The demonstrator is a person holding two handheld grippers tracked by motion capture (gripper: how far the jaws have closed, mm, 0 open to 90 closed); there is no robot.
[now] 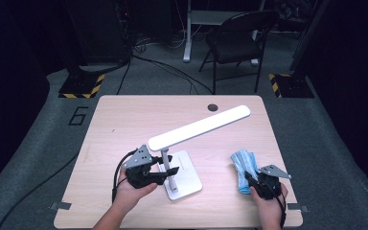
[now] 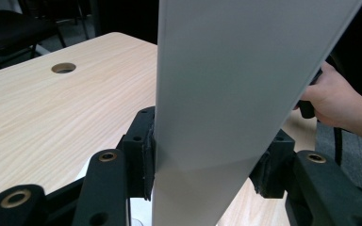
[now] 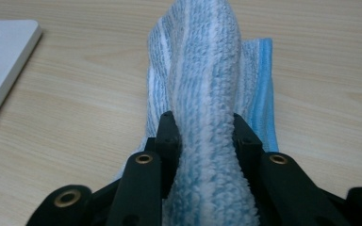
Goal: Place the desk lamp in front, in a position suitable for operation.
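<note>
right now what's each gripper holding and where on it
The right gripper pinches the blue cloth at a bunched-up fold near its end. The left gripper straddles the lamp low down; contact cannot be told.

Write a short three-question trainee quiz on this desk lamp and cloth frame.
1. True or false: the right hand-held gripper is shut on the blue striped cloth.
2. What stands between the jaws of the left hand-held gripper? A) the desk lamp B) a mug C) the cloth
3. Which part of the lamp rests flat on the table?

Key
1. True; its pads pinch a raised fold of cloth.
2. A, the desk lamp.
3. Its white base, beside the left hand-held gripper.
</note>
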